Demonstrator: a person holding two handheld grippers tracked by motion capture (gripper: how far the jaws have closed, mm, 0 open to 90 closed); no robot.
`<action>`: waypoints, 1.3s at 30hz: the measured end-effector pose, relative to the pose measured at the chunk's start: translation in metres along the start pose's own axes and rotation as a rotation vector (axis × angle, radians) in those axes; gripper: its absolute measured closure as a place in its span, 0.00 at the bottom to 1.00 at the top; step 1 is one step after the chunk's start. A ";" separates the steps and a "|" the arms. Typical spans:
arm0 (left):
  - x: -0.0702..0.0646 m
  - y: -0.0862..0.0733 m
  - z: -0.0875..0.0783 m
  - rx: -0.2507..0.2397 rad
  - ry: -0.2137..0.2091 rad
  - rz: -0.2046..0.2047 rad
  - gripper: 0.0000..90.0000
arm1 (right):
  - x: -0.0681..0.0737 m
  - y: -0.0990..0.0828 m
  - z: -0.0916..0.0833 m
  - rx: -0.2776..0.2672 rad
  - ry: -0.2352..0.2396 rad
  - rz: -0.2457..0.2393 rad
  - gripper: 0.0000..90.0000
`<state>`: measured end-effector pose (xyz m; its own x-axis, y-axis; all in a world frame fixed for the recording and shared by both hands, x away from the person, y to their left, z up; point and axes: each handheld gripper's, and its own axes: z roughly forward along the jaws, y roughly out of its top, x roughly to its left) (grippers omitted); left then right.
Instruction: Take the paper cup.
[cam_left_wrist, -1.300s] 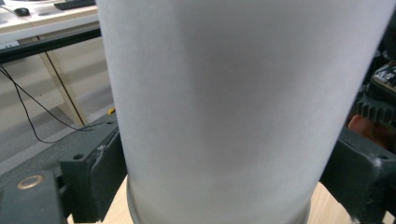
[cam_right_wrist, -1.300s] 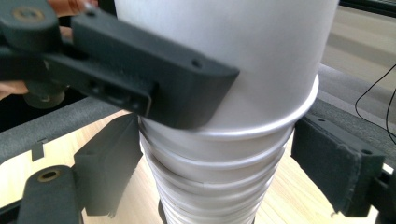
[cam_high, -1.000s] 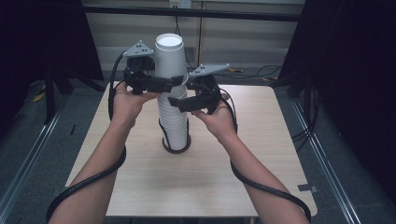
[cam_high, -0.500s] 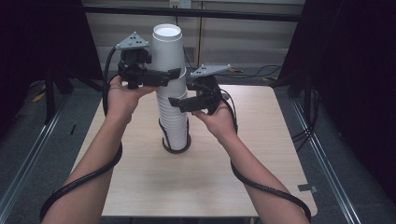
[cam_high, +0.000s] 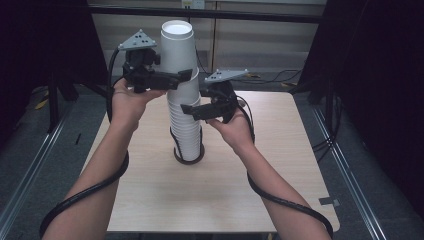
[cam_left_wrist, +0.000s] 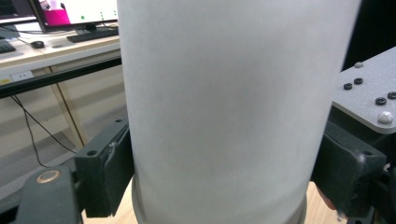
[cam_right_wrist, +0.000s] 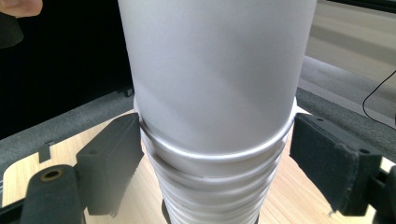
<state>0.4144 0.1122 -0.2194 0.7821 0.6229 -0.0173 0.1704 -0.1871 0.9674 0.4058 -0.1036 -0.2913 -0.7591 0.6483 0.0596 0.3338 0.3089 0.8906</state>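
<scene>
We note the left gripper (cam_high: 185, 75) just closing, pinching the top cup (cam_high: 177, 47); the right gripper (cam_high: 186, 108) apparently clamps the cup stack (cam_high: 186, 132).

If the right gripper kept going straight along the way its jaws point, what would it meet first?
The stack of white paper cups: it already stands between the right gripper jaws, so the rims would probably meet the gripper's body almost at once.

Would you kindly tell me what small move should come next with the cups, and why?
Probably lift the top cup straight up. The left hand-held gripper has just been closing and now clamps it, partly raised, while the right hand-held gripper straddles the stack below to steady it.
</scene>
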 end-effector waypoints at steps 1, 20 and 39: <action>0.000 0.000 0.000 -0.002 -0.001 -0.002 0.18 | 0.000 0.000 0.000 0.001 -0.002 -0.001 0.19; 0.002 0.014 -0.009 -0.037 -0.003 -0.001 0.18 | 0.001 0.000 -0.002 0.005 -0.007 -0.012 0.20; 0.003 0.025 -0.016 -0.068 -0.009 -0.011 0.19 | 0.000 0.000 -0.002 0.007 -0.002 -0.010 0.20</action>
<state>0.4115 0.1217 -0.1909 0.7857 0.6179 -0.0302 0.1383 -0.1279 0.9821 0.4049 -0.1046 -0.2904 -0.7612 0.6466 0.0493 0.3297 0.3205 0.8880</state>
